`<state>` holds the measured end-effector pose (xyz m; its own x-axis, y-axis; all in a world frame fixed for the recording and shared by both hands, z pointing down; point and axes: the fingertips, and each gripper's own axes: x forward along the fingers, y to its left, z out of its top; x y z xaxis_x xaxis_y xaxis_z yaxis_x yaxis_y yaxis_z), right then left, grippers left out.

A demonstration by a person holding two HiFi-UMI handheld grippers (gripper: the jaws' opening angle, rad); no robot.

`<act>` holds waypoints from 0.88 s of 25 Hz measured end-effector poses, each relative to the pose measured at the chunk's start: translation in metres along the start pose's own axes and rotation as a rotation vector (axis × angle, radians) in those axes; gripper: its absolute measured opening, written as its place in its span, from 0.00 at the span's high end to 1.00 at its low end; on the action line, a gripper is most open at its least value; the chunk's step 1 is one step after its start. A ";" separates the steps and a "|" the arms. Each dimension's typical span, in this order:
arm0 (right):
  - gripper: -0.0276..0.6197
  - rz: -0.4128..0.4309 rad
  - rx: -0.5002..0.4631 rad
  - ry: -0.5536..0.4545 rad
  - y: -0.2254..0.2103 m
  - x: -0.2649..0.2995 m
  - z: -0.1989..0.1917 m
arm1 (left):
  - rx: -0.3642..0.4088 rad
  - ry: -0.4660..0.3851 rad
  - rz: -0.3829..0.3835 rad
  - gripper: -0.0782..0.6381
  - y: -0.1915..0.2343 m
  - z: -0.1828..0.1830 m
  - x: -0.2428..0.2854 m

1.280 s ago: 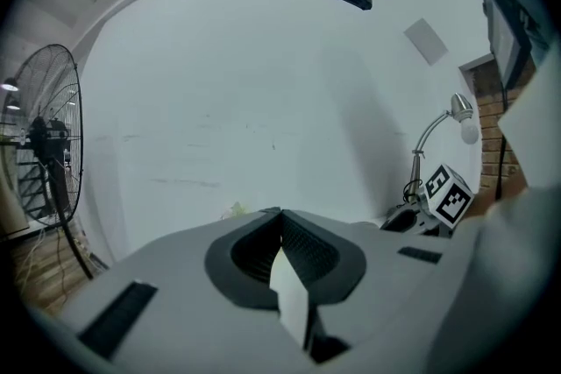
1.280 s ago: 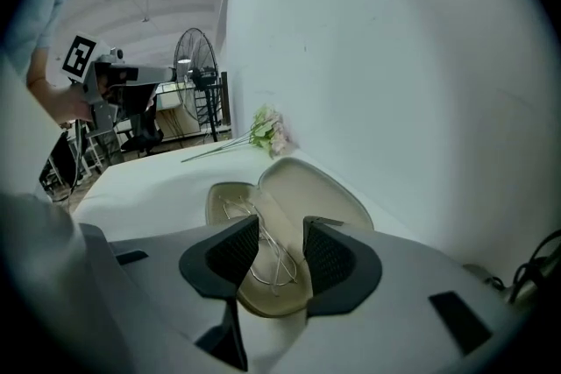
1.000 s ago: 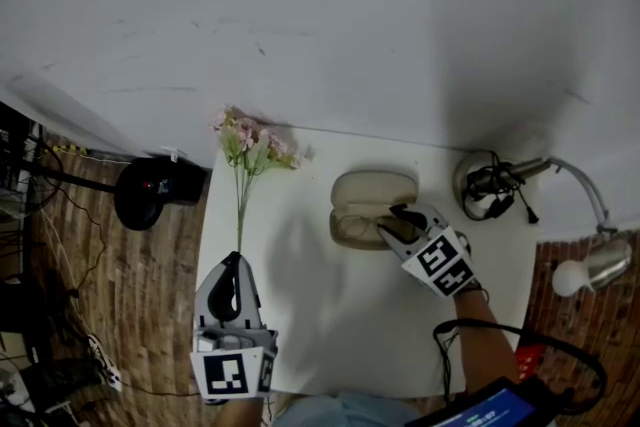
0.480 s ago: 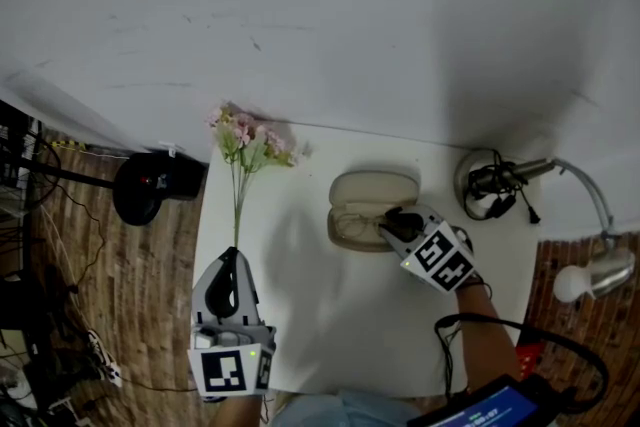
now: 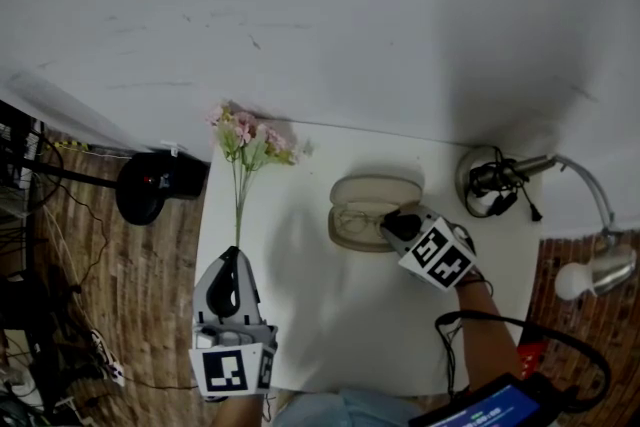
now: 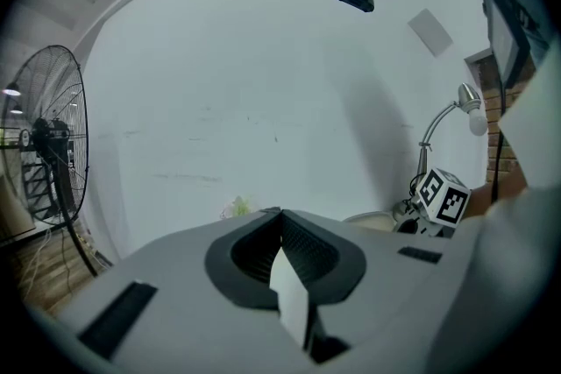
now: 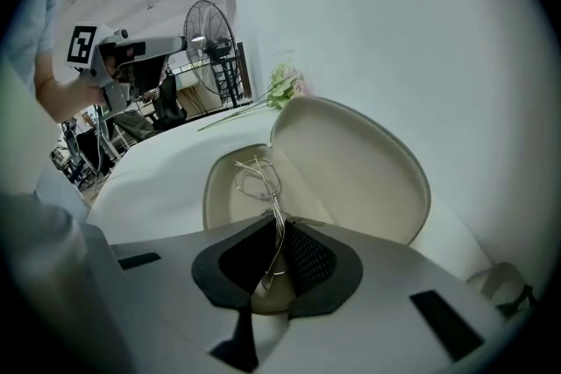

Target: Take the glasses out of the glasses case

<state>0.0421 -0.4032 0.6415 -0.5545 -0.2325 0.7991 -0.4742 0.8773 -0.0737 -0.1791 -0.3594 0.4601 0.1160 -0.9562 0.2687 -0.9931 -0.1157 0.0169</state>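
- Two jaws of the right claw had just been closing, pinching the glasses between them.
- Lifting from the case looked next.
- Empty, the left claw was clenched.

No legible text, brand name or number is present in any view. The only markings are square black-and-white coded patterns, without letters or digits, on the cube of the left gripper and on the cube of the right gripper. The blue screen at the lower edge of the head view shows marks too small to read.
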 end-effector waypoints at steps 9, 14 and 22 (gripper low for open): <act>0.89 -0.007 -0.032 0.002 0.000 0.001 0.000 | -0.004 0.014 0.000 0.88 0.001 -0.002 -0.003; 0.89 -0.026 -0.044 -0.004 0.000 -0.001 0.001 | 0.001 0.006 -0.002 0.88 0.001 0.000 -0.004; 0.90 -0.070 -0.044 -0.053 -0.006 -0.009 0.013 | 0.009 -0.001 -0.008 0.88 0.001 0.003 -0.005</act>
<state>0.0415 -0.4119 0.6270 -0.5573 -0.3149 0.7683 -0.4832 0.8754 0.0083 -0.1804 -0.3552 0.4556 0.1237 -0.9557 0.2672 -0.9920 -0.1255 0.0102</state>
